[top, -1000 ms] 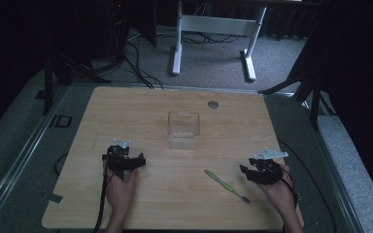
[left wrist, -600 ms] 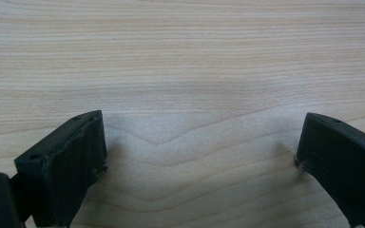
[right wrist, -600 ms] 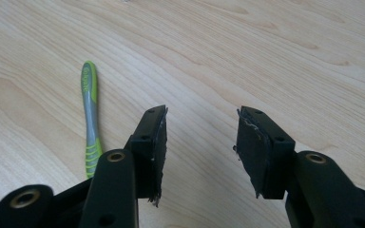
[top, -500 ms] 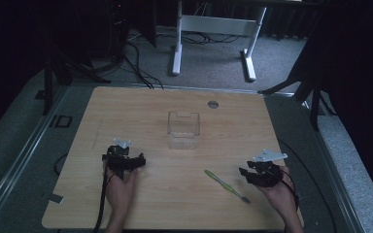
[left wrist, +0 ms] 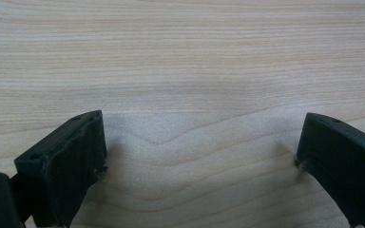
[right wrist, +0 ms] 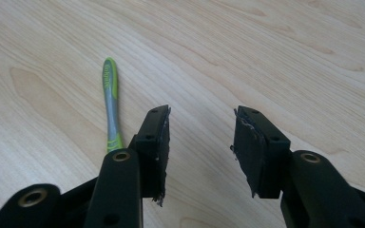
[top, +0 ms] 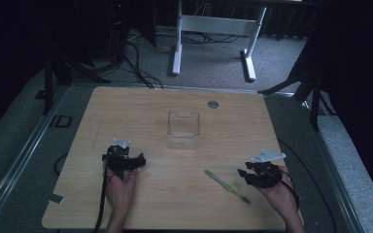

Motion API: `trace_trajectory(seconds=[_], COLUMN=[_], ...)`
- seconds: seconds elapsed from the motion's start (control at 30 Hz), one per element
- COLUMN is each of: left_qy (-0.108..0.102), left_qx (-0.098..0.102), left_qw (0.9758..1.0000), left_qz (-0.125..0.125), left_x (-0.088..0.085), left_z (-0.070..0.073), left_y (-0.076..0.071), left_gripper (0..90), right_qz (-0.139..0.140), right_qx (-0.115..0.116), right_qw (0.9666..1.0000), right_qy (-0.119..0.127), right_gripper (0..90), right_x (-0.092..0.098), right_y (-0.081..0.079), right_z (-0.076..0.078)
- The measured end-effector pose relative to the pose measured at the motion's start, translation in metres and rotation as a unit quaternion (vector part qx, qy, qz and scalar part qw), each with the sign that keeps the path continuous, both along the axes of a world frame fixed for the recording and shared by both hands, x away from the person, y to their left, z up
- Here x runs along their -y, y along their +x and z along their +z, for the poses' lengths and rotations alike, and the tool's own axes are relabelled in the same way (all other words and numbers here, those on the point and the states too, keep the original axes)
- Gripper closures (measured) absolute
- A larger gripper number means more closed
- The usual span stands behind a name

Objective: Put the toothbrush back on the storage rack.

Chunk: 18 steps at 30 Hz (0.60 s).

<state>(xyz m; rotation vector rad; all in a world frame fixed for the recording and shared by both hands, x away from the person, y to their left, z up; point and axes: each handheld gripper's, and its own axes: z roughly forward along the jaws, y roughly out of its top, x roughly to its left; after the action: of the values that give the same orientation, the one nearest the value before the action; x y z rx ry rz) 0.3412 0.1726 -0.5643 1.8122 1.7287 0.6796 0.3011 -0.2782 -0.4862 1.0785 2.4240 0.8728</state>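
My left gripper (top: 135,161) hasn't shifted since a second ago, jaws wide apart over bare table (left wrist: 180,57). The toothbrush (right wrist: 110,107) lies where it was, just outside my right gripper's (right wrist: 199,142) left jaw; those jaws have just been closing, nothing between them, still apart.

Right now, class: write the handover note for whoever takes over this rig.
Left gripper: open, empty, low over the table.
Right gripper: open, empty, jaws just been closing with nothing between them.
Toothbrush: flat on the table, just left of the right gripper, untouched.
Clear container: mid-table, looks empty.
Done: nothing yet.
Left: probably grasp the toothbrush; the container may be its goal.
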Motion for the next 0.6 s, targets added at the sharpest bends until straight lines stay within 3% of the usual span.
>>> trace_trajectory(seconds=[0.6], left_qy=[0.000], left_qx=[0.000], left_qw=[1.0000], left_qz=[0.000], left_x=[0.0000], left_z=[0.0000], left_y=[0.0000], left_gripper=[3.0], right_qz=[0.022], right_qx=[-0.024], right_qw=[0.9993], right_qy=[-0.020], right_gripper=[61.0], right_x=[-0.0026], right_y=[-0.0064], right_z=[0.0019])
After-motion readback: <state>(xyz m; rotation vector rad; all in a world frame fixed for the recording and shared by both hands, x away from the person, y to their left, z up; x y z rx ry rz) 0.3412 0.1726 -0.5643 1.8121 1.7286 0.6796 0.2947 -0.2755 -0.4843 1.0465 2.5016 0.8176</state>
